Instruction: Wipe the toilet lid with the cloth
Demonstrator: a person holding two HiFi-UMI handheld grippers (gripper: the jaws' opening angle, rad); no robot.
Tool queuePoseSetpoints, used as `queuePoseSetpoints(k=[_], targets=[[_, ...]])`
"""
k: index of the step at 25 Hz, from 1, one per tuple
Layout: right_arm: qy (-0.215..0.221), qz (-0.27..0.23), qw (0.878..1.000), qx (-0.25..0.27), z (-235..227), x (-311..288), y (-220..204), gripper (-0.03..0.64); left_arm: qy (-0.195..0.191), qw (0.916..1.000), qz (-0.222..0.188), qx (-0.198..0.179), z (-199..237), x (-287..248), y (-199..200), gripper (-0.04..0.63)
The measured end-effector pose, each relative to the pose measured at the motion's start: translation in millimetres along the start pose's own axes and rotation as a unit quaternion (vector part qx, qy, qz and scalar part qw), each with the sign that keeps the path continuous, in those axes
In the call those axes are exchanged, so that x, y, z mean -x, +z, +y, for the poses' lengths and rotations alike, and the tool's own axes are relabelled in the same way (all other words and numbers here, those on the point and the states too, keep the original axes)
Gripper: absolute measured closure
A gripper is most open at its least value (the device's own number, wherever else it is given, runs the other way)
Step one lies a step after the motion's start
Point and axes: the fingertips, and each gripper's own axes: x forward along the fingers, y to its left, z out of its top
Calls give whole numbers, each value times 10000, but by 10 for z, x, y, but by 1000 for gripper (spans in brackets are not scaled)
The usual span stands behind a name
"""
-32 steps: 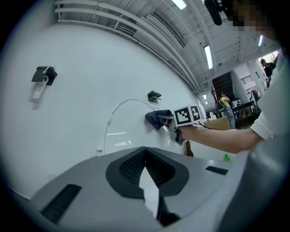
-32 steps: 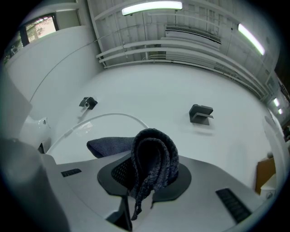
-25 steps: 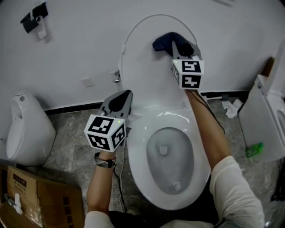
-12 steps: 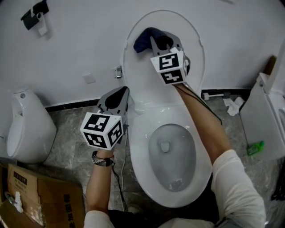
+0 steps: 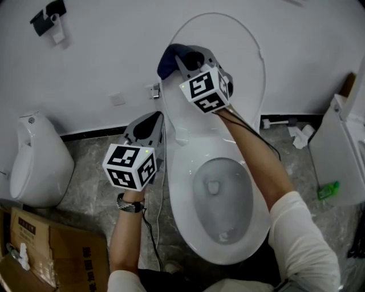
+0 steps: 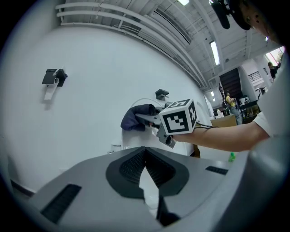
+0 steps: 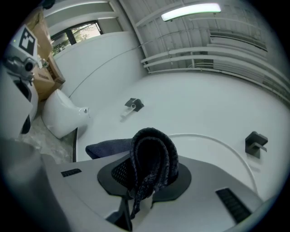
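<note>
The white toilet lid [image 5: 242, 68] stands raised against the wall. A dark blue cloth [image 5: 170, 59] is pressed against the lid's upper left edge, and my right gripper [image 5: 185, 59] is shut on it. From the right gripper view, the cloth [image 7: 152, 156] bulges folded out of the closed jaws, with the lid's rim [image 7: 222, 147] curving behind. My left gripper [image 5: 149, 126] hangs left of the bowl, shut and empty. The left gripper view looks past its closed jaws toward the cloth [image 6: 137, 117] and the right gripper's marker cube [image 6: 179, 117].
The open toilet bowl [image 5: 219, 194] lies below the lid. A white urinal [image 5: 34, 162] is at the left, with a cardboard box [image 5: 54, 251] in front of it. Another white fixture [image 5: 342, 154] and a green item [image 5: 326, 191] are at the right. A black fitting [image 5: 45, 17] hangs on the wall.
My right gripper has carried the cloth leftward across the lid, from its upper right to its upper left edge, and has rolled. The left gripper has stayed almost in place.
</note>
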Motion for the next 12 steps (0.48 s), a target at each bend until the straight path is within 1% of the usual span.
queuePoseSetpoints(k=[2, 4, 6, 12], targets=[[48, 78, 9989, 453, 59, 34, -41, 526, 4, 10000, 8, -13, -8, 0, -7, 594], [63, 177, 9969, 768, 61, 73, -116, 526, -2, 10000, 11, -18, -24, -17, -4, 594], [9, 267, 9961, 843, -34, 124, -198, 526, -25, 10000, 3, -18, -57, -43, 10, 594], [-302, 485, 9954, 774, -500, 385, -457, 526, -69, 9999, -80, -58, -143, -108, 100, 594]])
